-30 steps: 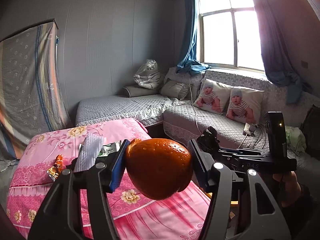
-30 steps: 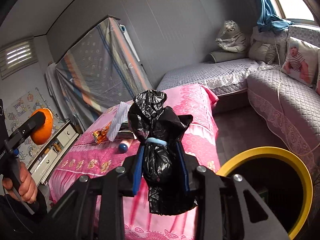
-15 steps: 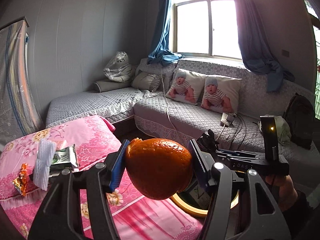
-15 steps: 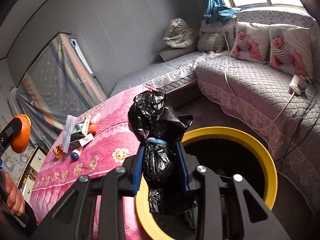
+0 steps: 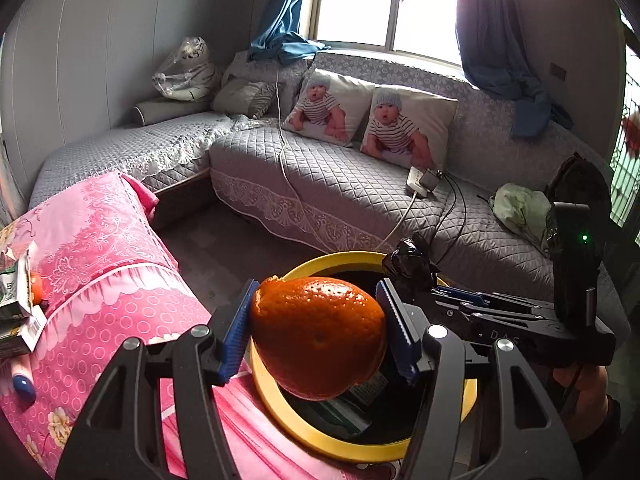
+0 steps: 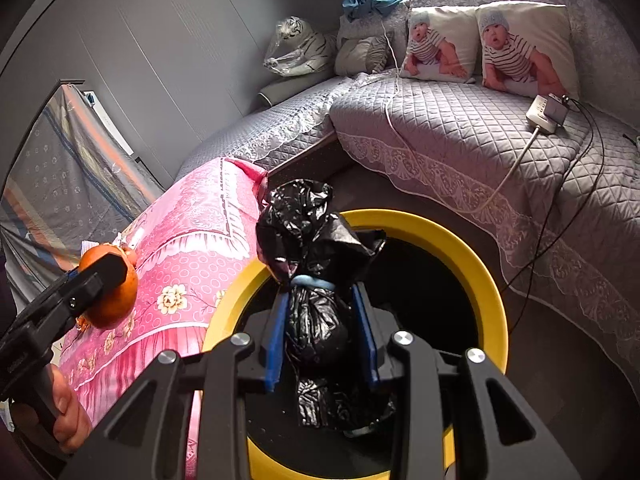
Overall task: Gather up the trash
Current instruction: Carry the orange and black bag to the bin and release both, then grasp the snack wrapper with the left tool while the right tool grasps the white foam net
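My left gripper (image 5: 318, 332) is shut on an orange (image 5: 320, 344), which hangs over the near-left rim of a yellow-rimmed bin (image 5: 320, 436). My right gripper (image 6: 322, 328) is shut on a knotted black plastic bag (image 6: 312, 232) and holds it above the bin's dark opening, inside the yellow rim (image 6: 460, 248). In the left wrist view the right gripper (image 5: 420, 282) comes in from the right with the bag's top (image 5: 410, 258) sticking up. The right wrist view shows the left gripper (image 6: 100, 276) and orange (image 6: 116, 308) at the left, over the pink cloth.
A table under a pink flowered cloth (image 5: 120, 248) stands left of the bin, with cartons (image 5: 16, 296) and a blue-capped item (image 5: 22, 384) on it. Behind runs a grey quilted corner sofa (image 5: 340, 184) with two picture pillows, a power strip (image 5: 420, 180) and trailing cables.
Both grippers have swung right and downward, away from the pink table. The yellow bin has come into view under them. Both grips are unchanged.
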Demonstrator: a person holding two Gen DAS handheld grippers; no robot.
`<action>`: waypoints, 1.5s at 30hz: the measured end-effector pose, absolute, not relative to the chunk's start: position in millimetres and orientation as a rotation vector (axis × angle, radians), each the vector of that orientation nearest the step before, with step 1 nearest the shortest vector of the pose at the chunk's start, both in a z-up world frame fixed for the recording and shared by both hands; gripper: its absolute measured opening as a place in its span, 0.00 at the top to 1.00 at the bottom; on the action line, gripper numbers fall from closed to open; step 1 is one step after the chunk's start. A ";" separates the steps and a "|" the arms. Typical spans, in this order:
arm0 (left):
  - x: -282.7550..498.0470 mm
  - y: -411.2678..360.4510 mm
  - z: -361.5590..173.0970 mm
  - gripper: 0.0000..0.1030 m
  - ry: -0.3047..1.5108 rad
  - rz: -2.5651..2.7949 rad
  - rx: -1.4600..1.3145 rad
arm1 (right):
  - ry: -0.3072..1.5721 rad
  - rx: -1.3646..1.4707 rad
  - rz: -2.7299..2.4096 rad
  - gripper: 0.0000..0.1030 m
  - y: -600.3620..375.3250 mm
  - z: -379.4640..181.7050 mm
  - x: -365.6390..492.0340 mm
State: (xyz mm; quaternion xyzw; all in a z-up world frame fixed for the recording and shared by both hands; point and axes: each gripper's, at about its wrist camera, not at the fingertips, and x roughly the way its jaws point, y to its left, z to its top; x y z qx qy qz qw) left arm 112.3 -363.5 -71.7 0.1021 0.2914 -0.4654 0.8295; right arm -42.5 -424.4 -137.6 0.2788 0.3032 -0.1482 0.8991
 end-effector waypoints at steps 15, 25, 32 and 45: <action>145.6 -309.1 -59.1 0.08 0.575 -0.860 0.038 | 0.609 0.642 -0.416 0.25 -448.5 -148.3 -54.1; 210.2 -176.0 -11.8 0.08 0.418 -0.568 -0.048 | 0.600 0.514 -0.201 0.24 -386.9 -118.0 -13.5; 261.6 -23.8 -40.8 0.08 0.459 -0.240 0.028 | 0.645 0.443 -0.087 0.23 -338.7 -111.1 27.0; 347.8 69.9 -109.2 0.09 0.744 -0.234 0.099 | 0.699 0.371 0.073 0.23 -260.6 -94.4 94.4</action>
